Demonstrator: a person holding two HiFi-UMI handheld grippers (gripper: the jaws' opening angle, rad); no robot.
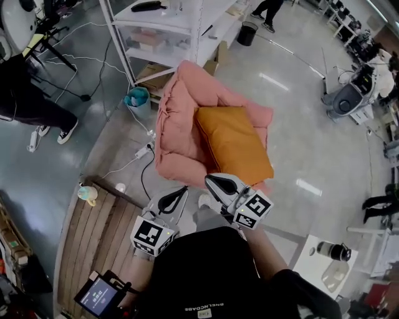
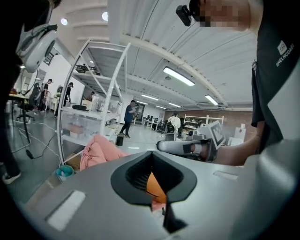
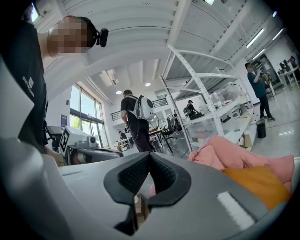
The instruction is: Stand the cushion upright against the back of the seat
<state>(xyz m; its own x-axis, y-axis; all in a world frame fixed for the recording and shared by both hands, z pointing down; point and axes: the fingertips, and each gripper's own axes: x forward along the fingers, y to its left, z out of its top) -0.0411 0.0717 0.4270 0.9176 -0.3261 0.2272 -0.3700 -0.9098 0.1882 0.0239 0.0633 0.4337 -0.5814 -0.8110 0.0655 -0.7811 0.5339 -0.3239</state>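
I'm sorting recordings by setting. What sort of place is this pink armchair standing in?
Probably a large open lab or workshop hall, not a home: a polished grey floor, a white metal shelving rack and long ceiling strip lights.

Black short-sleeved T-shirt [image 1: 212, 274], small white lettering [image 1: 204, 306] at its 6 o'clock hem, black head camera [image 2: 183, 14], pale grey left gripper [image 1: 184, 189] and right gripper [image 1: 209, 179], ribbed black pads [image 2: 136, 176], black-and-white marker-patterned left cube [image 1: 153, 235] and right cube [image 1: 252, 210]
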